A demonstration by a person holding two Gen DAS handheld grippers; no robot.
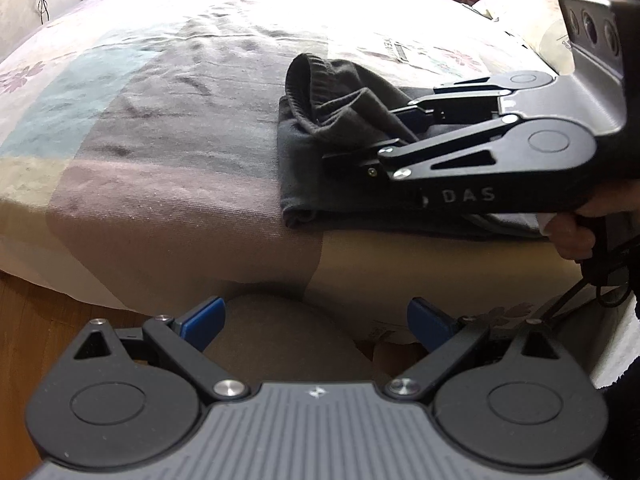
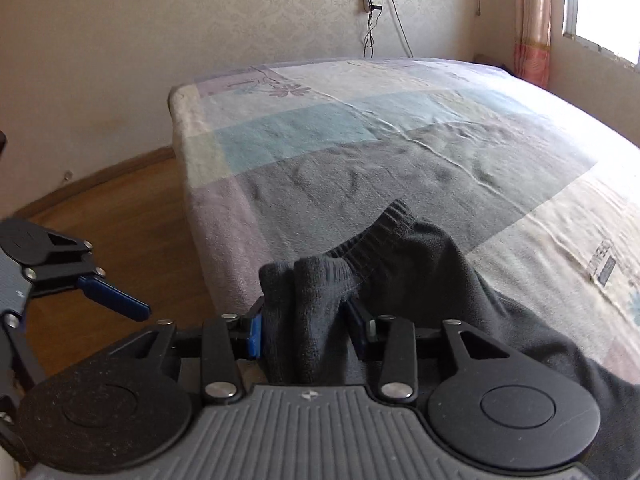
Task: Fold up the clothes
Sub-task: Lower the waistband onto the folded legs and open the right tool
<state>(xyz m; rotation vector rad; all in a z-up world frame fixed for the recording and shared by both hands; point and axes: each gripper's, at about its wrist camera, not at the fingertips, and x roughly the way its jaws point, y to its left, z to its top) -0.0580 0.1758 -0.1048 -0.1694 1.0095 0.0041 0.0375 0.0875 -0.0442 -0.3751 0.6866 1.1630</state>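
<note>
A dark grey garment (image 1: 320, 132) with a ribbed waistband lies partly folded near the front edge of the bed (image 1: 160, 120). My right gripper (image 2: 306, 330) is shut on a bunched fold of that garment (image 2: 420, 272) and holds it lifted over the rest of the cloth; in the left wrist view the right gripper (image 1: 394, 136) comes in from the right. My left gripper (image 1: 316, 322) is open and empty, off the bed's front edge, below the garment. It also shows at the left of the right wrist view (image 2: 116, 298).
The bed has a patchwork sheet (image 2: 360, 140) of grey, teal and pink. A wooden floor (image 2: 120, 220) lies to the bed's left. Pillows or bedding (image 1: 512, 4) sit at the far corner. A wall with cables (image 2: 372, 8) is behind the bed.
</note>
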